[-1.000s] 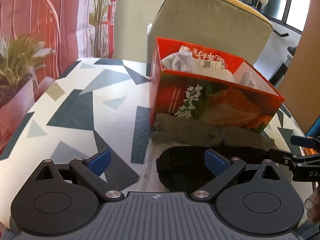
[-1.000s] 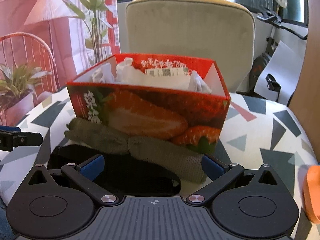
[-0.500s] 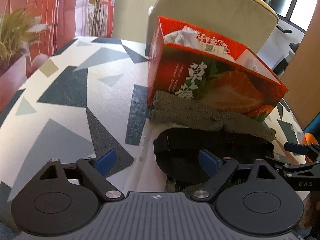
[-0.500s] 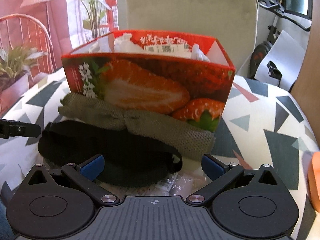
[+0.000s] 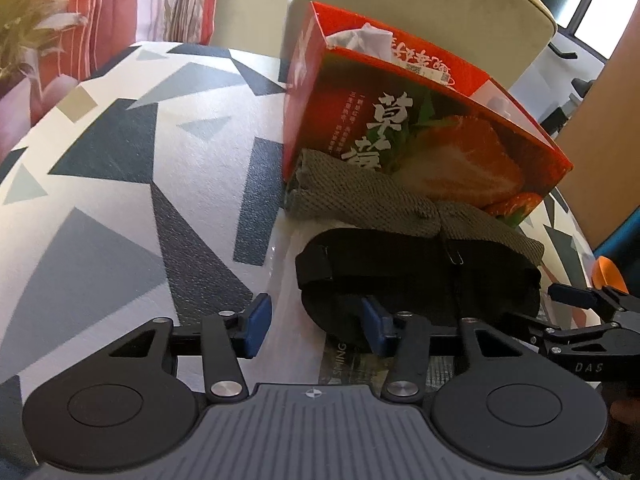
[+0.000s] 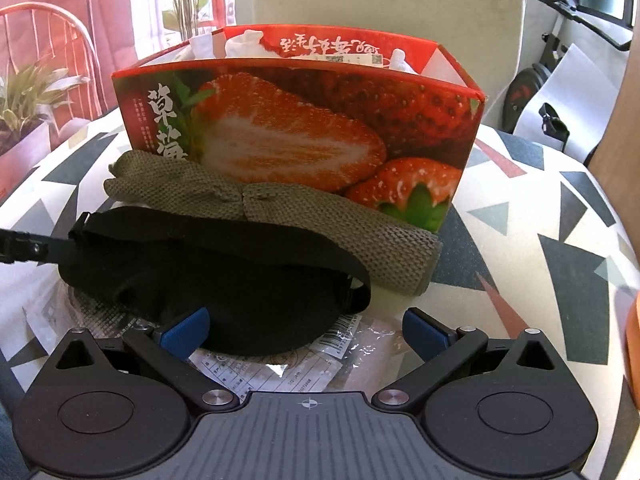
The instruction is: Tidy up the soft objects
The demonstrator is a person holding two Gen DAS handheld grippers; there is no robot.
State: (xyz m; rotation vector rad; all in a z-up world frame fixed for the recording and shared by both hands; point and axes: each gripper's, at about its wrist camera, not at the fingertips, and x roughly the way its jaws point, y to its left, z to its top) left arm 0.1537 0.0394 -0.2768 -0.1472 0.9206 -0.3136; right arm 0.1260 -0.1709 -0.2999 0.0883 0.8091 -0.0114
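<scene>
A black eye mask (image 5: 420,276) (image 6: 224,280) lies on clear plastic packaging (image 6: 280,368) on the patterned table. Behind it an olive knitted piece (image 5: 380,204) (image 6: 260,208) rests against a red strawberry box (image 5: 420,132) (image 6: 300,120) that holds white soft items (image 6: 244,42). My left gripper (image 5: 316,330) sits low at the mask's left end. Its jaws are closing, with only the mask's edge between them and the left pad clear of it. My right gripper (image 6: 304,332) stands wide open around the mask's near edge. Neither pad visibly presses the mask.
A beige chair (image 5: 400,0) (image 6: 380,0) stands behind the table (image 5: 120,200). Potted plants (image 6: 32,96) and a red wire chair are on the left. An orange object (image 5: 606,276) lies at the right edge. The table drops away close on the right.
Both grippers have come down and closer to the black mask. The left jaws have narrowed from wide open to about half. The right jaws stay wide.
</scene>
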